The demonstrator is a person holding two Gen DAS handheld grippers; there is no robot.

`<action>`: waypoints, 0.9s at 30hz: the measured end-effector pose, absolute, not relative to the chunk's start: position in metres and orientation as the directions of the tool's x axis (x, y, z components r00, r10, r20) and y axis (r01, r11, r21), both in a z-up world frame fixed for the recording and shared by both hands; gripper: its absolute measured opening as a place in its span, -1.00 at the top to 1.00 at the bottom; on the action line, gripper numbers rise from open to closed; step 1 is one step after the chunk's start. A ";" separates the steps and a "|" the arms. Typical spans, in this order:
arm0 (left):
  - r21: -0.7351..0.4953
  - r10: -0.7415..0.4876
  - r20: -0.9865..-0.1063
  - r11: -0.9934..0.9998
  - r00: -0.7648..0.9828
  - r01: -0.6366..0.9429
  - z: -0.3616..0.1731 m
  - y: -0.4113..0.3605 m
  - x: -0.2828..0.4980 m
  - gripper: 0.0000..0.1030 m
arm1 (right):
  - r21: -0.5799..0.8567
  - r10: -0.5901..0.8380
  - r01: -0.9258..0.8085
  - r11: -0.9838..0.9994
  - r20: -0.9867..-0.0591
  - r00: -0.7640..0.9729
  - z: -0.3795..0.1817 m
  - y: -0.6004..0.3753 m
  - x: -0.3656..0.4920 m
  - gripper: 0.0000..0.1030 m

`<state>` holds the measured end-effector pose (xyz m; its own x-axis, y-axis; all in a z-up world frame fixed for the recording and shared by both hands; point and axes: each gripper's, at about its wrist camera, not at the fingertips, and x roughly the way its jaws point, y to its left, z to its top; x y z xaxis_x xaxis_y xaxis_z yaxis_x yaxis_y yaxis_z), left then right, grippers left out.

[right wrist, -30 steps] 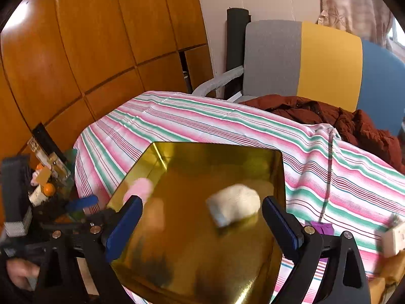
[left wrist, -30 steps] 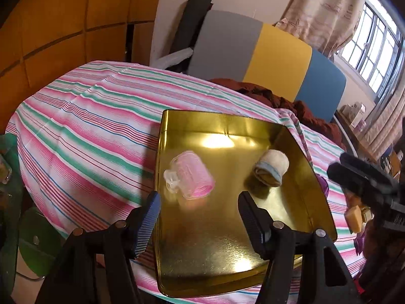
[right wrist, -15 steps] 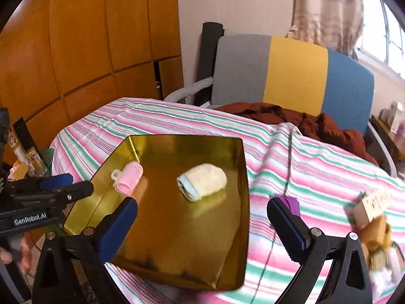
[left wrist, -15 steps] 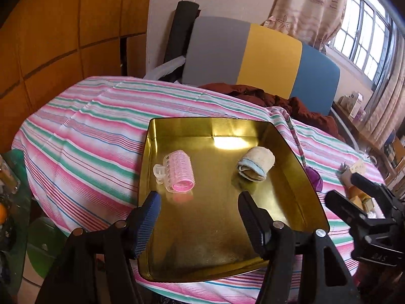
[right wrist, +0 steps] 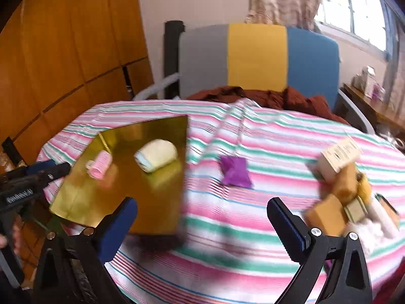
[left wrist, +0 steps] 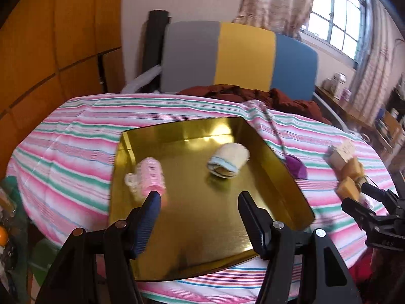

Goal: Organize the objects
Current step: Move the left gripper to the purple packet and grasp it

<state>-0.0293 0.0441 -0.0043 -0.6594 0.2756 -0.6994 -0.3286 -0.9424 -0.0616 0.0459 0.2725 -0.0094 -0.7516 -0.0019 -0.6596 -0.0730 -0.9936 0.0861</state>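
Motion blurs the pile (right wrist: 349,197) by your right gripper (right wrist: 202,225), fingers wide, empty. Your left gripper (left wrist: 197,217), fingers apart, empty, hangs near the tray's (left wrist: 278,159) roller (left wrist: 152,177) and towel (left wrist: 230,162).

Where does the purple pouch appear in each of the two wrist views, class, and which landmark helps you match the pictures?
Left wrist view: the purple pouch lies right of centre on the striped cloth, just outside the gold tray's right wall.
Right wrist view: the purple pouch lies near the centre, on the cloth to the right of the gold tray.
Shared landmark: the rolled cream cloth in the tray.
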 end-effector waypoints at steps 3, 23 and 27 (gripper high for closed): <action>-0.083 0.343 -0.703 -0.910 -0.623 -0.407 -0.004 0.060 -0.029 -0.24 | 0.094 0.028 -0.128 -0.987 -0.691 -0.723 -0.016 0.296 0.053 -1.00; -0.136 0.487 -0.790 -0.731 -0.372 -0.669 -0.005 0.211 -0.065 -0.25 | 0.160 0.239 -0.468 -0.869 -0.692 -0.681 -0.003 0.446 0.104 -1.00; -0.235 0.501 -0.820 -0.734 -0.276 -0.637 -0.012 0.236 -0.090 -0.25 | 0.313 0.202 -0.506 -0.804 -0.655 -0.728 -0.002 0.478 0.112 -1.00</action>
